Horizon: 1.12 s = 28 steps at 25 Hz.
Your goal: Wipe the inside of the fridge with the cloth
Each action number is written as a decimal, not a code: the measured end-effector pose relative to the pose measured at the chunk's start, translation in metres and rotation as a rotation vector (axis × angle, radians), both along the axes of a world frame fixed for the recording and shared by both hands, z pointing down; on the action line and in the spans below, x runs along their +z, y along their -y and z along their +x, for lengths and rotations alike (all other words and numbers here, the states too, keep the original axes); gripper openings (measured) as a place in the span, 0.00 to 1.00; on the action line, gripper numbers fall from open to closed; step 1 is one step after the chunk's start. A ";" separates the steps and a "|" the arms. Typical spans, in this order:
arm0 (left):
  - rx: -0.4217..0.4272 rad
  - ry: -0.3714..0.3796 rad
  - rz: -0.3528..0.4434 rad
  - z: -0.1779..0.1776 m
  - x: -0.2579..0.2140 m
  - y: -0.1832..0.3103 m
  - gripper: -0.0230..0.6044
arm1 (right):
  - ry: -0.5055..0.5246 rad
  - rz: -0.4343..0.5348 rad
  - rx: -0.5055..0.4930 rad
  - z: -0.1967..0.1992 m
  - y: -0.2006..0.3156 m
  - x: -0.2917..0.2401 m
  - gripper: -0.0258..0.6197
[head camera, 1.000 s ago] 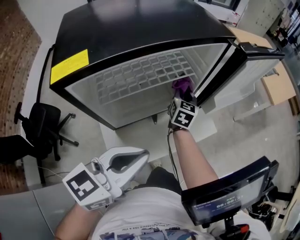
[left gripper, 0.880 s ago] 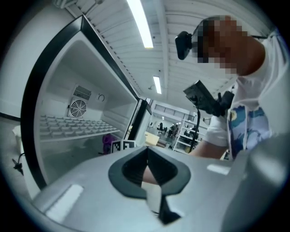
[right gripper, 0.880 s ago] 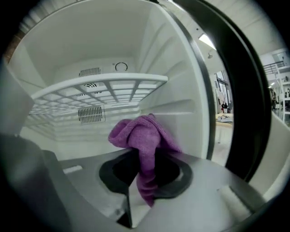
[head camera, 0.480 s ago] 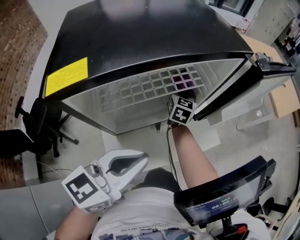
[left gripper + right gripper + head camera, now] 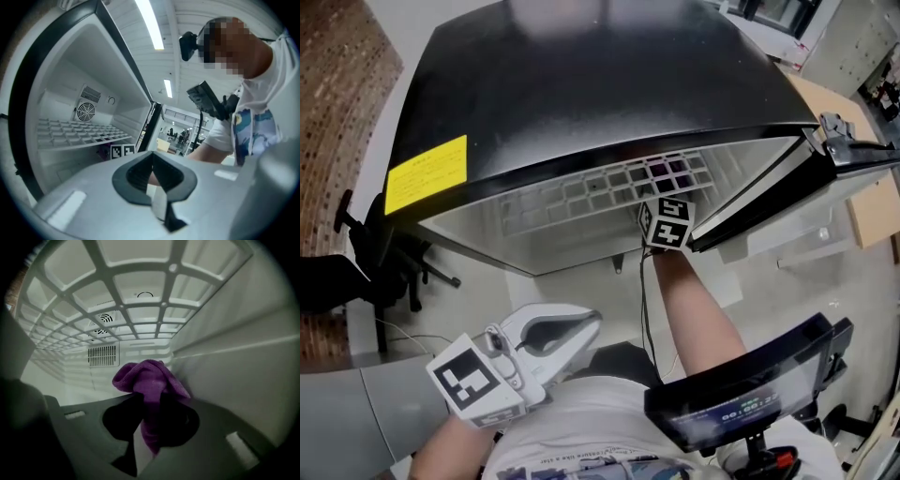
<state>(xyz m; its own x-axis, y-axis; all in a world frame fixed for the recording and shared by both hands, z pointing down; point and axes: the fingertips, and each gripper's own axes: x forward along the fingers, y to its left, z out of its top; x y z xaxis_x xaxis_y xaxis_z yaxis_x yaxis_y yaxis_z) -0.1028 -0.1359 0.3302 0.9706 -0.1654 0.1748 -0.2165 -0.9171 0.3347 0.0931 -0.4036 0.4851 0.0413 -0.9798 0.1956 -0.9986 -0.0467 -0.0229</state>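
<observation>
The black-topped fridge [image 5: 581, 84] stands open, its door [image 5: 787, 178] swung to the right. My right gripper [image 5: 147, 401] is inside, under the white grid shelf [image 5: 581, 192], shut on a bunched purple cloth [image 5: 149, 380]. The cloth sits close to the fridge's right inner wall [image 5: 234, 362]; I cannot tell whether it touches. From the head view only the gripper's marker cube [image 5: 667, 223] shows, with the cloth [image 5: 661, 171] visible through the shelf grid. My left gripper [image 5: 592, 323] hangs low by the person's body, outside the fridge, jaws shut with nothing in them.
A vent [image 5: 102, 356] and a round fan grille [image 5: 104, 318] are on the fridge's back wall. A black office chair [image 5: 356, 272] stands left of the fridge. A dark screen device [image 5: 741, 394] sits at the lower right, and a wooden desk [image 5: 867, 202] lies beyond the door.
My right gripper has pushed deeper into the fridge with the cloth, going from the shelf's front edge to beneath it. The left gripper has stayed put.
</observation>
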 end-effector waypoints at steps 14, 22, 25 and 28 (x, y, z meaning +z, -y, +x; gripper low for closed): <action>-0.069 -0.017 -0.034 -0.018 -0.010 0.000 0.05 | 0.038 -0.011 -0.144 -0.064 0.020 0.004 0.16; -0.114 -0.015 -0.051 -0.037 -0.013 -0.003 0.05 | 0.046 -0.011 -0.246 -0.126 0.023 0.003 0.16; -0.129 0.006 -0.024 -0.052 -0.005 -0.003 0.05 | 0.044 -0.012 -0.289 -0.151 0.023 0.003 0.16; -0.142 -0.015 -0.045 -0.055 -0.012 -0.003 0.05 | 0.051 -0.017 -0.314 -0.169 0.024 0.004 0.16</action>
